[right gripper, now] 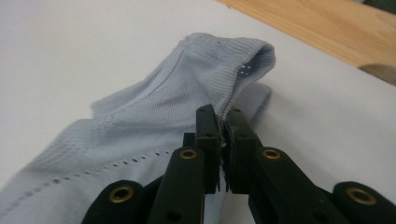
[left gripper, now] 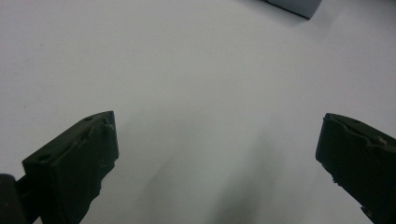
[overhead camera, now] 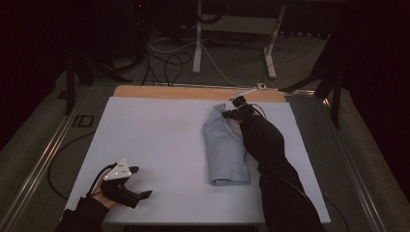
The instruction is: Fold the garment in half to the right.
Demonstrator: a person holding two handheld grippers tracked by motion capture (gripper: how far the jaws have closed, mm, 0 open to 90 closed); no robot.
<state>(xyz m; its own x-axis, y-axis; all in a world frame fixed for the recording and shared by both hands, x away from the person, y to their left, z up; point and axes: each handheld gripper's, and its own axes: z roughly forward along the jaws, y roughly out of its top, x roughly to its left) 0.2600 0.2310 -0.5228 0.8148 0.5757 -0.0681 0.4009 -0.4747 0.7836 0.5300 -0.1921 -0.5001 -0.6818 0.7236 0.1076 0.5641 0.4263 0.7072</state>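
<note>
White table (overhead camera: 154, 145) is carrying a pale blue garment (overhead camera: 225, 150), lying lengthwise away from the person; right tongs (right gripper: 223, 122) are pinching its far edge, while left tongs (overhead camera: 126, 183) are gaping wide, well apart.

A white sheet (overhead camera: 159, 140) covers most of the worktop (overhead camera: 193, 92), leaving a bare wooden strip along the 12 o'clock edge. Beyond that edge, on the grey floor (overhead camera: 241, 58), a white-legged frame (overhead camera: 198, 43) stands toward 12 o'clock, and loose dark and white cables (overhead camera: 167, 60) curl toward 11 o'clock. Metal rails (overhead camera: 41, 159) run along the floor at 9 and 3 o'clock. The surroundings farther out are too dark to make out.
</note>
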